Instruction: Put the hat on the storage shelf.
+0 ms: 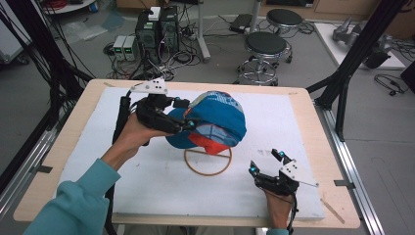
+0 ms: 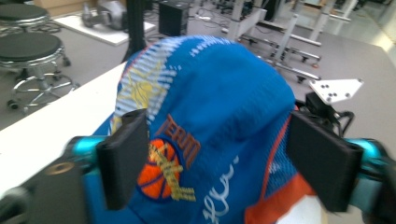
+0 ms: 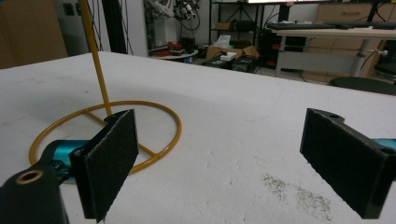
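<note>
Sitting high over the middle of the white worktop [image 1: 147,186], one blue basketball cap [image 1: 218,120] with an orange peak and an embroidered ball crest rested on or just above a yellow wire stand [image 1: 208,161]; whether it had fully settled on the stand's upright rod could not be told. The left gripper [image 1: 183,115] had its two black jaws spread either side of the cap's crown, and in the left gripper view the pads [image 2: 123,156] sat against the fabric, apparently clasping the cap to steer it over the rod. Nearer the worktop's front right corner, the right gripper [image 1: 266,164] waited low with its jaws wide apart and nothing between them, probably kept clear until needed. Beyond the far edge stood two black stools [image 1: 266,46].
</note>
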`<state>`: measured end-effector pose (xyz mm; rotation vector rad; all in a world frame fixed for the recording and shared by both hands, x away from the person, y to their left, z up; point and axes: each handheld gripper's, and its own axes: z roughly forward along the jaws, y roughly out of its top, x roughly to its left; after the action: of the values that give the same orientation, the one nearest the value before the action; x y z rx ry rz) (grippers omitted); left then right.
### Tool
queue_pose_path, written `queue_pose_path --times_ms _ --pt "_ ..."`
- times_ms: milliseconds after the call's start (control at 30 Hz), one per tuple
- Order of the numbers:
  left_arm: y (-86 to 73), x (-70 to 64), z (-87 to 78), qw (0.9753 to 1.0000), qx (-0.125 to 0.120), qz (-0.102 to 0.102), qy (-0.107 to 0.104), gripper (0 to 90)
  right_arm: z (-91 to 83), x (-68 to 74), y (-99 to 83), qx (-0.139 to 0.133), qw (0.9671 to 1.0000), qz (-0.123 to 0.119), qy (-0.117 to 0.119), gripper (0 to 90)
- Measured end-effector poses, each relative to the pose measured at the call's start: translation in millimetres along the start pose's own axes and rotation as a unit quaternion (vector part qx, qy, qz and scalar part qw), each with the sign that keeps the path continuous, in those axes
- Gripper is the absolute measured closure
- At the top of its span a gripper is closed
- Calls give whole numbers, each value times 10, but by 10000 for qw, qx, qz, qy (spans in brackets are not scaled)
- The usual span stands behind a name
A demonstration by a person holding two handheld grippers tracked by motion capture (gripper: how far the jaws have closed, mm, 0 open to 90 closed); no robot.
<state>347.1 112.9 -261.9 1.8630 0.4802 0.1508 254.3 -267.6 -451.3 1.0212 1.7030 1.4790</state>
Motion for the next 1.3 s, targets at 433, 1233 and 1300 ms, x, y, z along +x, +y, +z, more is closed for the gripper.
queue_pose_path --times_ms 433,1233,1300 --pt "-407 94 -423 9982 -298 264 438 136 -7 4 -3 -45 10000 -42 -1 105" --pt "-2219 297 -1394 9714 -740 -73 2255 144 -4 10 -2 -37 9999 -58 -80 105" --pt "-2347 297 -1437 9675 -751 -22 2416 144 -4 11 -3 -30 10000 -29 -73 105"
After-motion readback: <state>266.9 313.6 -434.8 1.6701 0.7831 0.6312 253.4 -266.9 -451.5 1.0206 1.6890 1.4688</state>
